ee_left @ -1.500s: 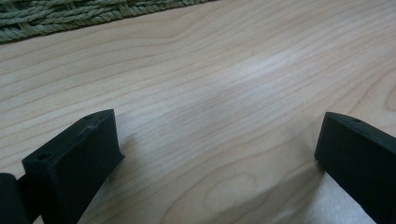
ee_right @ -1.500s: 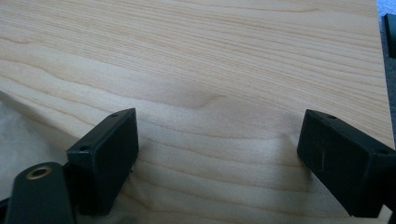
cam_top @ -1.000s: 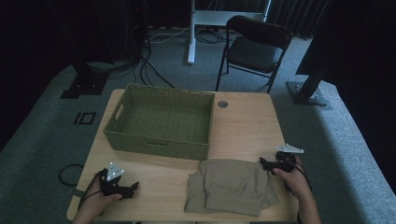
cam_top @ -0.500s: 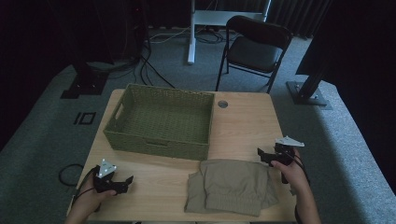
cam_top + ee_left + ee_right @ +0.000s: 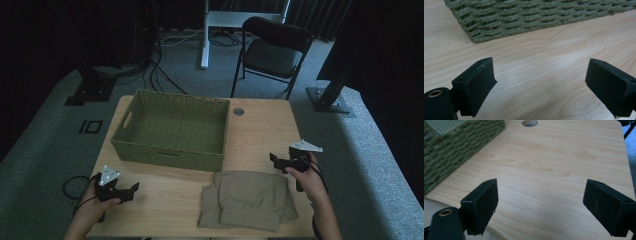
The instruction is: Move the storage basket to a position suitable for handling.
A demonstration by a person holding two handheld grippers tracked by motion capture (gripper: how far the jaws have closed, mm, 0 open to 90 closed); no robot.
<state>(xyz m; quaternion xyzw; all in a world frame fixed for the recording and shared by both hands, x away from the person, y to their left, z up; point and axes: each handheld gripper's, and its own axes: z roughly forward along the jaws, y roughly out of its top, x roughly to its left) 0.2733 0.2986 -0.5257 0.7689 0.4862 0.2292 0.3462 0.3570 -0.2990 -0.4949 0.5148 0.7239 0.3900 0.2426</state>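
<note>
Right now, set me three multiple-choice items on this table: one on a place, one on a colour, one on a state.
1. Where does the folded khaki garment lie?
A. inside the basket
B. on the table's near edge, in front of the basket
C. on the chair

2. What colour is the woven basket?
A. olive green
B. red
C. white

3. How do the jaws of the right gripper stand?
A. shut on the garment
B. shut on nothing
C. wide open, holding nothing

Key: 1 B, the high view shows it on the wood nearest the person. 2 A, green weave shows in all views. 3 C, in the right gripper view bare table lies between the jaws.
</note>
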